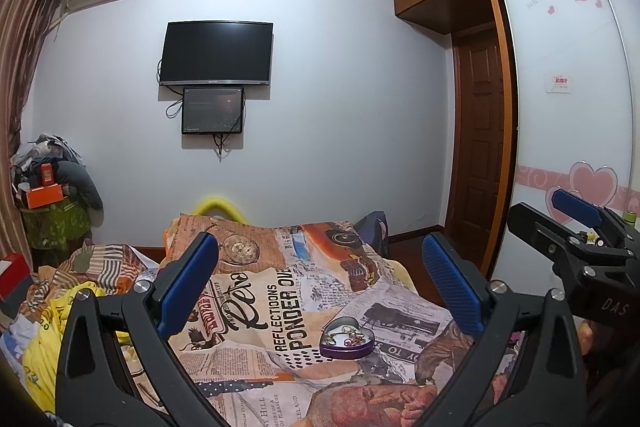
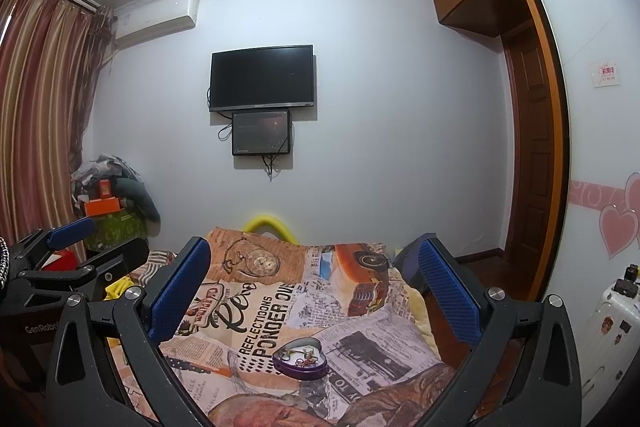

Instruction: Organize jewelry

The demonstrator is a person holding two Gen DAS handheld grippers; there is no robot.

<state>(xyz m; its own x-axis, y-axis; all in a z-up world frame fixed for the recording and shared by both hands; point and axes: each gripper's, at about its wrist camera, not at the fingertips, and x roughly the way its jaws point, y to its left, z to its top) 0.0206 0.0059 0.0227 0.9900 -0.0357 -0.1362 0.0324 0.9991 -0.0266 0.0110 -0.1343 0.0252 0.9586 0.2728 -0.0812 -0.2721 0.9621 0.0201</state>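
Clearly both sets of tongs hang spread wide above the bed, gripping nothing: the left tongs [image 1: 320, 291] and the right tongs [image 2: 316, 297] each frame a small heart-shaped tin [image 1: 347, 338] that sits open on the newspaper-print bedspread [image 1: 260, 311], near the middle of the bed and nearer its right edge. In the left wrist view the right tongs show at the far right, well apart from the tin. The tin has purple sides and a pale, shiny inside, and a few little pieces of jewelry [image 2: 301, 354] lie tangled in it; they look like thin metal rings or chains, too small to tell apart. I judge the tin light and stiff, likely to skid or tip on the soft quilt if nudged from one side, so it is best taken across its low wall with one finger inside and one outside, or steadied by one set of tongs while the other picks. The jewelry itself should be very light, slippery and prone to snag, so pinching a single loop at the fingertips seems safest.
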